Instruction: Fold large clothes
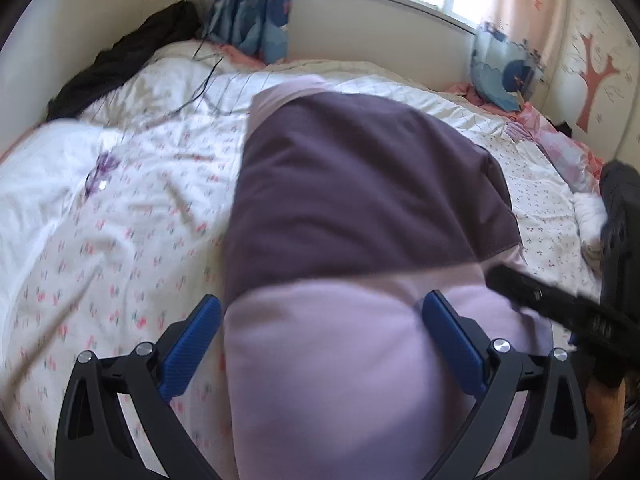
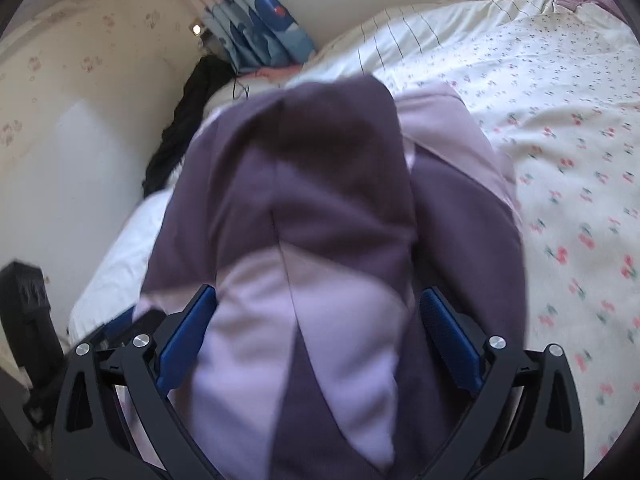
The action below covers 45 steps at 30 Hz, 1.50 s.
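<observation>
A large garment in dark purple and pale lilac [image 1: 360,200] lies folded lengthwise on the floral bed cover [image 1: 132,216]. My left gripper [image 1: 322,344] is open, its blue fingers [image 1: 192,344] standing wide on either side of the lilac near end. My right gripper [image 2: 320,340] is also open, with the same garment [image 2: 304,184] bunched between its wide blue fingers [image 2: 448,340]. The right gripper's black body [image 1: 560,312] shows at the right of the left wrist view. Whether the cloth rests on the fingers or on the bed is hidden.
A black garment [image 1: 120,60] lies at the far left of the bed by the wall. Blue patterned curtains [image 1: 256,12] hang under the window. A blue cushion [image 1: 504,76] and pink bedding [image 1: 560,136] sit at the far right. A thin cable [image 1: 208,76] trails on the cover.
</observation>
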Each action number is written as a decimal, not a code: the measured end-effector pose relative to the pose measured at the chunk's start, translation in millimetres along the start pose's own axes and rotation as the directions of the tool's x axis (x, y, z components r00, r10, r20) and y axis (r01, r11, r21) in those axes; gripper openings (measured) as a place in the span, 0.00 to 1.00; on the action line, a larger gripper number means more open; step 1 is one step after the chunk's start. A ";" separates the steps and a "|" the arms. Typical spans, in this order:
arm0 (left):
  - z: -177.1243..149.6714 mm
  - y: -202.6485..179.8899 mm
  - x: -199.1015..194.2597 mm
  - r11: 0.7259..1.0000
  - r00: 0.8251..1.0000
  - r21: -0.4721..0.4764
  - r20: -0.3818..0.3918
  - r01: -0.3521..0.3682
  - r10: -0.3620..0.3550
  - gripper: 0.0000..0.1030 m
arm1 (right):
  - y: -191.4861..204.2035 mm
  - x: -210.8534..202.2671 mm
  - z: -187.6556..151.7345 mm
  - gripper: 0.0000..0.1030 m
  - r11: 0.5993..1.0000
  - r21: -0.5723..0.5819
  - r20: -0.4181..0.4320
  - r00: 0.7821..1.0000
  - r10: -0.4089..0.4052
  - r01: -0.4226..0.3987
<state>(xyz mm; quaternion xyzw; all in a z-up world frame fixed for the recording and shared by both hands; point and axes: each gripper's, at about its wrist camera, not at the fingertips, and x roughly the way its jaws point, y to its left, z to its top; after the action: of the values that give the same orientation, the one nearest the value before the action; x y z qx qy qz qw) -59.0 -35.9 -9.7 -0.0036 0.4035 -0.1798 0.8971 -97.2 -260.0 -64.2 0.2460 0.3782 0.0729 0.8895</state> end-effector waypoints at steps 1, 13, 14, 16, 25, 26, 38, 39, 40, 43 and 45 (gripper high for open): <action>-3.1 0.0 -5.7 1.000 1.000 -0.013 -0.003 -0.010 0.010 0.94 | 1.8 -6.7 -4.1 0.94 1.000 -0.008 -0.009 1.000 -0.011 0.010; -50.6 -51.1 -96.0 0.987 0.995 0.142 -0.044 -0.078 0.085 0.94 | 69.7 -95.8 -65.7 0.93 0.952 -0.215 -0.070 0.969 -0.238 0.218; -53.4 -52.4 -101.2 0.987 0.995 0.143 -0.048 -0.079 0.086 0.94 | 71.8 -99.6 -68.1 0.93 0.947 -0.222 -0.072 0.965 -0.254 0.232; -57.7 -54.3 -110.3 0.987 0.995 0.142 -0.046 -0.080 0.087 0.94 | 77.0 -107.6 -73.6 0.93 0.943 -0.230 -0.084 0.960 -0.267 0.242; -70.9 -53.9 -135.4 0.986 0.994 0.131 -0.021 -0.104 0.108 0.94 | 67.9 -129.3 -81.4 0.94 0.927 -0.230 -0.071 0.945 -0.318 0.295; -72.0 -53.3 -136.5 0.987 0.994 0.128 -0.023 -0.102 0.105 0.94 | 66.9 -130.4 -81.2 0.94 0.927 -0.228 -0.072 0.945 -0.320 0.297; -78.1 -60.9 -154.2 0.982 0.993 0.142 0.009 -0.122 0.122 0.94 | 76.1 -143.4 -86.3 0.94 0.923 -0.247 -0.060 0.946 -0.320 0.296; -76.8 -60.5 -155.3 0.983 0.993 0.140 0.012 -0.121 0.120 0.94 | 77.3 -144.6 -86.7 0.94 0.922 -0.249 -0.057 0.946 -0.318 0.295; -77.1 -60.7 -157.4 0.983 0.993 0.139 0.017 -0.119 0.118 0.94 | 78.1 -145.3 -86.9 0.94 0.922 -0.250 -0.054 0.947 -0.318 0.295; -77.2 -60.2 -162.2 0.983 0.993 0.137 0.032 -0.119 0.116 0.94 | 79.7 -147.7 -87.3 0.94 0.922 -0.252 -0.047 0.948 -0.316 0.295; -77.5 -59.9 -163.8 0.983 0.993 0.136 0.035 -0.120 0.116 0.94 | 79.9 -147.8 -87.3 0.94 0.922 -0.253 -0.047 0.948 -0.315 0.294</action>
<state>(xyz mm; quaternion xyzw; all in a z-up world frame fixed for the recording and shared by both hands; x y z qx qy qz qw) -234.2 -27.8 65.5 0.0798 0.3775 -0.1538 0.9097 -258.5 -203.9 17.6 0.0701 0.4382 -0.0102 0.8961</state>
